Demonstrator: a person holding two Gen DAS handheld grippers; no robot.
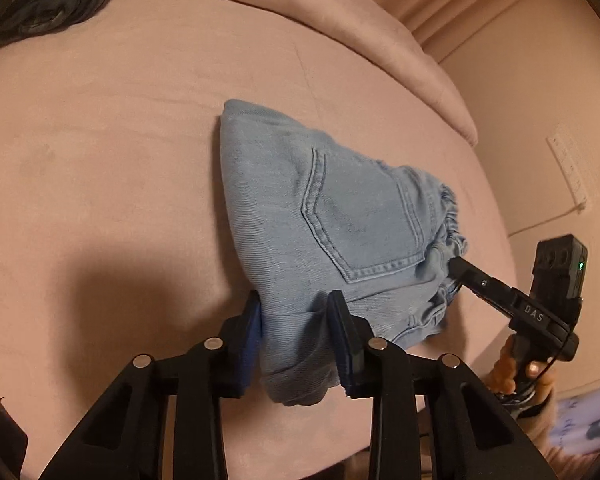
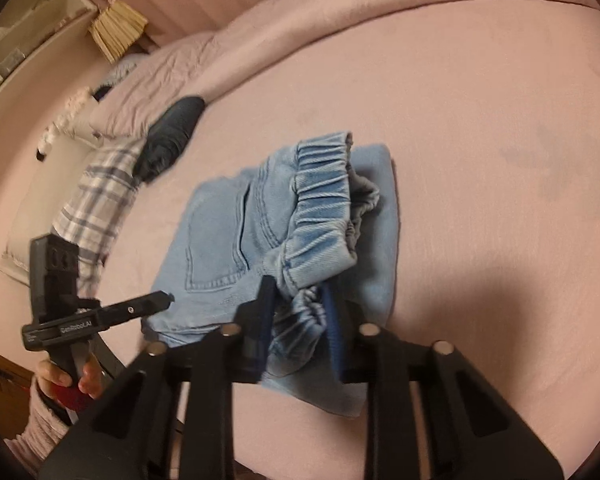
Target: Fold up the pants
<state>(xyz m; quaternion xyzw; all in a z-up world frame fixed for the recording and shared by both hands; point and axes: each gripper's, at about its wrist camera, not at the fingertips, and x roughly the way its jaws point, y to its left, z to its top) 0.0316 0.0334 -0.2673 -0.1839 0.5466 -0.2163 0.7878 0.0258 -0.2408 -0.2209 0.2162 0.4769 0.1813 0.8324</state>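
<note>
Light blue denim pants (image 1: 332, 216) lie folded into a small bundle on a pink bed, back pocket up. My left gripper (image 1: 296, 324) is shut on the bundle's near folded edge. In the right wrist view the pants (image 2: 236, 232) show their elastic waistband (image 2: 324, 216) raised and curled over. My right gripper (image 2: 300, 320) is shut on the waistband's gathered edge. The right gripper also shows in the left wrist view (image 1: 460, 266), its tip at the waistband side. The left gripper shows in the right wrist view (image 2: 160, 300) at the bundle's left corner.
The pink bed (image 1: 120, 160) spreads all around the bundle. A dark folded garment (image 1: 56, 0) lies at the far left; it also shows in the right wrist view (image 2: 172, 136) next to a plaid pillow (image 2: 96, 208). A pink duvet (image 2: 300, 12) is bunched at the back.
</note>
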